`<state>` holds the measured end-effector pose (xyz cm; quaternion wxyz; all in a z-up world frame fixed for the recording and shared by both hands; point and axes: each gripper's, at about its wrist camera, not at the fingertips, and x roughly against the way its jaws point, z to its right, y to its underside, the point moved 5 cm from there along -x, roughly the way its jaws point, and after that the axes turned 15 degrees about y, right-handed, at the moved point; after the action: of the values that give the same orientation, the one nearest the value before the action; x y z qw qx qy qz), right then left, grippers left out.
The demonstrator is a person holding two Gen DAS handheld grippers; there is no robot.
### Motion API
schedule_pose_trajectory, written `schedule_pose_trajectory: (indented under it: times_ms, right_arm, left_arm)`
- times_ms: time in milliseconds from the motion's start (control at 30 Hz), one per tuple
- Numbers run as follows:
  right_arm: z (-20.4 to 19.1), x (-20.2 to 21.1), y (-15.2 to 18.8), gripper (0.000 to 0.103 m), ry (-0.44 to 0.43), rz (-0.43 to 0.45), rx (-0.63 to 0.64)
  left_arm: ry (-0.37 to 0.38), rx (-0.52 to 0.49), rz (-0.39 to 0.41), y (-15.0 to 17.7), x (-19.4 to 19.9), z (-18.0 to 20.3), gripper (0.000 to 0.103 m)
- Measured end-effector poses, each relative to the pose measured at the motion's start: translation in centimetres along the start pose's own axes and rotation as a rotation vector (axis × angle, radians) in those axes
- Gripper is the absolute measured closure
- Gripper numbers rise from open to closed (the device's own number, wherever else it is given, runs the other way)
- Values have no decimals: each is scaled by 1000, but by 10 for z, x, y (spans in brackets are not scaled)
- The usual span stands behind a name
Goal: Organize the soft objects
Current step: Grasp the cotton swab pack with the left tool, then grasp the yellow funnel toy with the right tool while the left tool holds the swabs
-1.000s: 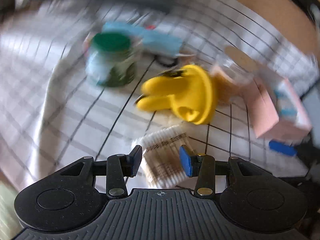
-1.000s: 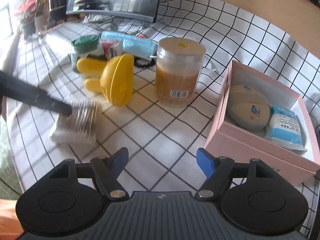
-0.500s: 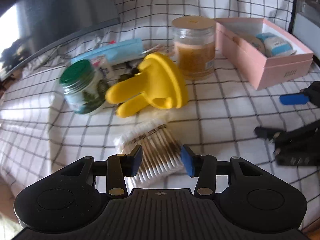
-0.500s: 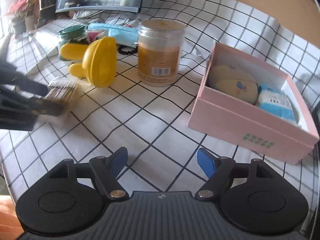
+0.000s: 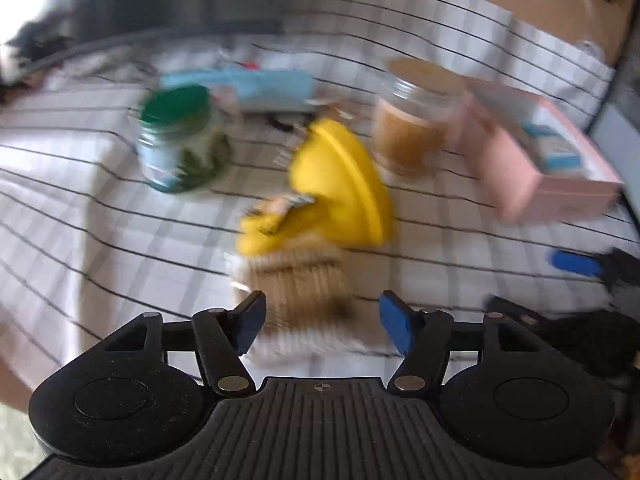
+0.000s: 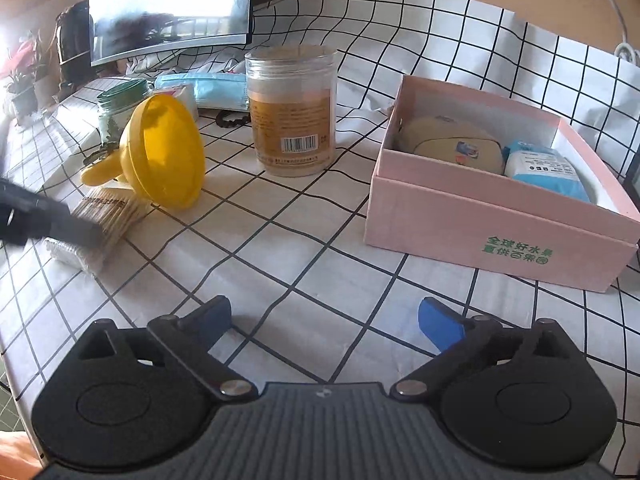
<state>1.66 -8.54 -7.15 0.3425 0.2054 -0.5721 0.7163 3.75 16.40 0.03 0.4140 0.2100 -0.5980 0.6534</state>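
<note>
The left claw (image 5: 320, 316) hangs low over the swab pack (image 5: 298, 296), a soft clear packet of cotton swabs lying flat on the checked counter (image 6: 320, 248) just in front of the yellow funnel (image 6: 164, 152); its jaws are opening, the pack sits between them, and the pads do not seem to press on it, though the left view is smeared with motion and contact is hard to rule out. The right claw (image 6: 324, 320) is also opening, near its widest, over bare cloth with nothing between its jaws, close to the near wall of the pink box (image 6: 500, 232), which already holds two beige pads and a blue-and-white packet. The step in hand looks like taking the swab pack so it can go in the box. To do it well, I would let the jaws finish spreading until they clear both long edges, and settle the hand first so the aim is steady. Come down square across the narrow width, near the middle, so the limp packet does not droop or slide out of one end. Keep the far pad off the funnel's spout, which touches or nearly touches the pack's far edge; nudging it could roll the funnel into the green-lidded jar (image 6: 120, 104). Close gently, since the wrapper will crumple, lift clear of the tall jar (image 6: 292, 112), and carry it rightward to the box's free corner
</note>
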Motion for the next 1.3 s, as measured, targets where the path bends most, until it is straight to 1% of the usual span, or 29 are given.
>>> schedule_pose_trajectory:
  times_ms: [33, 100, 133, 200, 267, 367, 433, 567, 667, 733, 833, 900, 967, 1033, 1133, 1200, 1233, 1300]
  right_arm:
    - [0, 0, 0, 2, 0, 1, 0]
    - [0, 0, 0, 2, -2, 2, 1]
    - [0, -1, 0, 1, -3, 2, 2]
    - [0, -1, 0, 0, -6, 2, 4]
    - [-1, -1, 0, 0, -5, 3, 3]
    - [-1, -1, 0, 0, -5, 5, 4]
    - [-1, -1, 0, 0, -6, 4, 6]
    - [0, -1, -1, 0, -23, -6, 25]
    - [0, 2, 0, 0, -14, -30, 26]
    - [0, 1, -1, 0, -25, -42, 43]
    - [-4, -2, -8, 0, -62, -89, 97]
    - [-6, -2, -17, 4, -85, -122, 92]
    - [-10, 6, -32, 6, -112, -97, 80]
    - [-20, 21, -55, 6, -142, -47, 93]
    - [-40, 39, -94, 7, -230, -16, 86]
    - [-59, 40, -123, 13, -286, -39, 71]
    - [-69, 36, -135, 17, -309, -60, 62]
    - [-91, 20, -154, 22, -349, -130, 53]
  left_arm:
    - [-35, 0, -11, -1, -3, -3, 34]
    - [-48, 20, -30, -2, -7, -10, 34]
    - [-38, 37, -34, -2, -10, -13, 32]
    - [-6, 90, -24, -4, -13, -19, 32]
    - [19, 137, -18, -3, -15, -25, 28]
    - [30, 122, -38, -1, -23, -24, 24]
    - [30, 128, -31, 0, -27, -25, 21]
    - [24, 125, -32, -1, -29, -28, 21]
    - [35, 127, -47, -3, -29, -29, 21]
    - [43, 129, -49, -3, -29, -30, 21]
    - [42, 83, -70, -4, -31, -28, 22]
    - [50, 80, -52, -1, -28, -29, 26]
    - [77, 109, -34, 0, -23, -32, 28]
    - [107, 143, -26, 2, -17, -37, 29]
    - [119, 143, -22, 6, -8, -43, 30]
    - [127, 151, -17, 8, -4, -48, 30]
    - [136, 161, -12, 9, -2, -50, 30]
    - [163, 177, 4, 10, 1, -53, 30]
